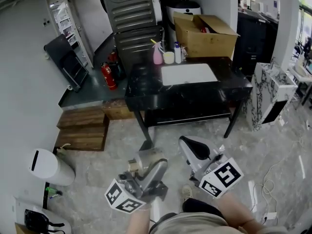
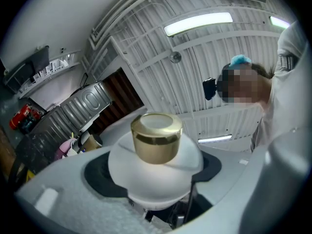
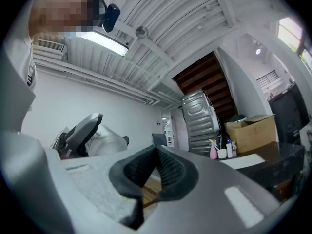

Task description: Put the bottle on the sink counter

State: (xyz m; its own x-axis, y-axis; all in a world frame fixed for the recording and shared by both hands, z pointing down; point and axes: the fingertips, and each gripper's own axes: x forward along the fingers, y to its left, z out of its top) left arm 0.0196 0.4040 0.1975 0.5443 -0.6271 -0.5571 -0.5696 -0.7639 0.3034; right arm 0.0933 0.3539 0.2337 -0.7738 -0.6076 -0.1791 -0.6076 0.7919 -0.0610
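Black stone sink counter (image 1: 141, 82) with a white basin (image 1: 187, 74) well ahead across the grey marbled floor (image 1: 97, 172) in the head view, a pink spray bottle (image 1: 157, 55) among the small things at its back edge. Low and close to the body, left gripper (image 1: 148, 165) clamped on the round frosted-white bottle (image 1: 145, 156) with the gold cap. Right gripper (image 1: 191, 147) just beside it, carrying nothing. Bottle in hand, then, but well apart from the counter: the carry across and the setting down both left to do, by the look of it.

Left gripper view: jaws spread wide, dark pads (image 2: 97, 177) pressed on either side of the bottle's fat belly, gold cap towards the ceiling.

Right gripper view: ribbed black pads (image 3: 168, 172) met tip to tip, nothing between.
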